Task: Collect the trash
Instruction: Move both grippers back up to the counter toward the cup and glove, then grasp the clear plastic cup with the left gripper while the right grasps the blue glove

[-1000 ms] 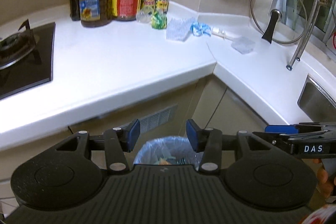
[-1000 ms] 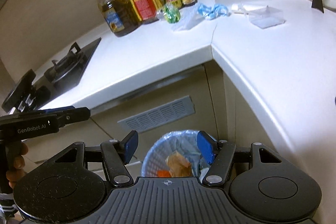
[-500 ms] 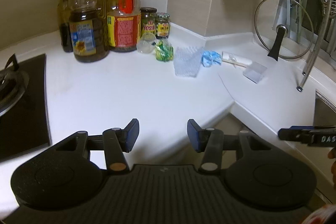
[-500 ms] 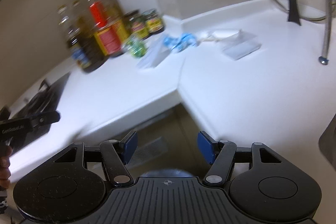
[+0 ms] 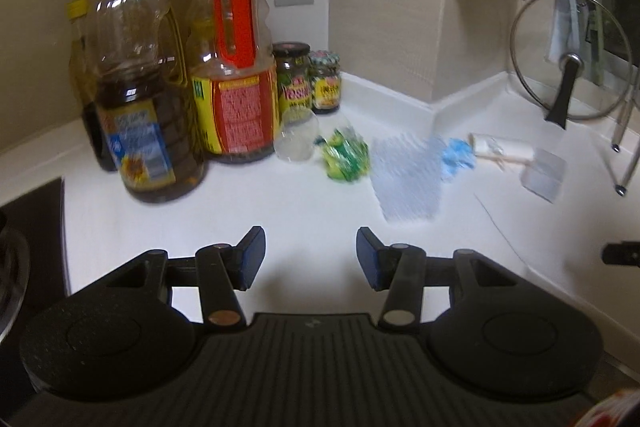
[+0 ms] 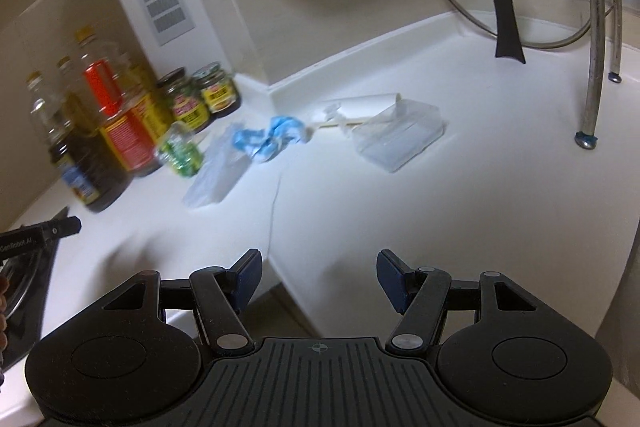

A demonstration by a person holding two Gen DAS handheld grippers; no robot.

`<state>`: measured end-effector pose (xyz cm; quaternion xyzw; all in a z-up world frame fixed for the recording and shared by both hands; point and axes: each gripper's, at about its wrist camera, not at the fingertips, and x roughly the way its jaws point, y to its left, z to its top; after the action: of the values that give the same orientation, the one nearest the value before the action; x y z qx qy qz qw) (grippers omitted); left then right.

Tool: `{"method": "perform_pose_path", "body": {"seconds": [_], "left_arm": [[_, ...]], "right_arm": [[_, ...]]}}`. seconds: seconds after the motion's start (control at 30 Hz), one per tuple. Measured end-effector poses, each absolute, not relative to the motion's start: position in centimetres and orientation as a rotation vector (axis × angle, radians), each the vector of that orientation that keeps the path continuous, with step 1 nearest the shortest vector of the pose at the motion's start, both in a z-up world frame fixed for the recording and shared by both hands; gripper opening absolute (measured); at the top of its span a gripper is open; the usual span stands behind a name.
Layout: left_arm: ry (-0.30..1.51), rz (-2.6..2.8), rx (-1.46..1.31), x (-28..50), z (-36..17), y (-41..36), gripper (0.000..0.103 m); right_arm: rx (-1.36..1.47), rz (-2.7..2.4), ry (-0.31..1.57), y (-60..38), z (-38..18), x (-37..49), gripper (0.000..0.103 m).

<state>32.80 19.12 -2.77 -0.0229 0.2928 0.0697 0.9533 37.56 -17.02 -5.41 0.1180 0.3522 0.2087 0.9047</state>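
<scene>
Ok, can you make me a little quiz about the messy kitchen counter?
1. True or false: the left gripper is holding trash.
2. What lies between the green wrapper and the blue crumpled wrapper? A) a spoon B) a clear plastic bag C) a jar
3. What colour cap has the red-handled oil bottle?

Key: 1 false; 2 B; 3 yellow.

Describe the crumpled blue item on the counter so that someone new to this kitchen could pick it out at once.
Start at the inside corner of the white counter, right of the oil bottles. Among the litter there, the crumpled blue scrap lies between a clear plastic bag and a white paper roll. It is the only blue piece.
</scene>
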Motion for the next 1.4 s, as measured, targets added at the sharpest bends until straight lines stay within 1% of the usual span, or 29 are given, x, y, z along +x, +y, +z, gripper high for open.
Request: {"method": "perform_pose_path", "body": {"seconds": [0.33, 0.57, 0.77, 1.17, 1.4], "left_arm": [[0.525, 0.133, 0.001, 41.5, -3.1, 21.2, 0.046], [0.513, 0.136, 0.071, 47.3, -5.0, 21.3, 0.045], [0.544, 0.145, 0.139, 51.2, -7.0, 21.7, 0.044], [0.579, 0.165, 0.199, 54.3, -9.4, 21.6, 0.041], [0.572, 0.173, 0.196, 54.0, -9.5, 21.5, 0.041]], "right_arm": [[0.262, 0.351, 0.696, -16.4, -5.3, 41.7, 0.064], [0.276, 0.290, 0.675, -16.6, -5.0, 44.3, 0.064], [0.270, 0.279, 0.662, -16.1, -5.2, 45.7, 0.064], [0.252, 0.409, 0.598, -12.2, -6.0, 50.0, 0.064], [0.353, 0.429, 0.639, -8.8, -8.0, 53.6, 0.064]]}}
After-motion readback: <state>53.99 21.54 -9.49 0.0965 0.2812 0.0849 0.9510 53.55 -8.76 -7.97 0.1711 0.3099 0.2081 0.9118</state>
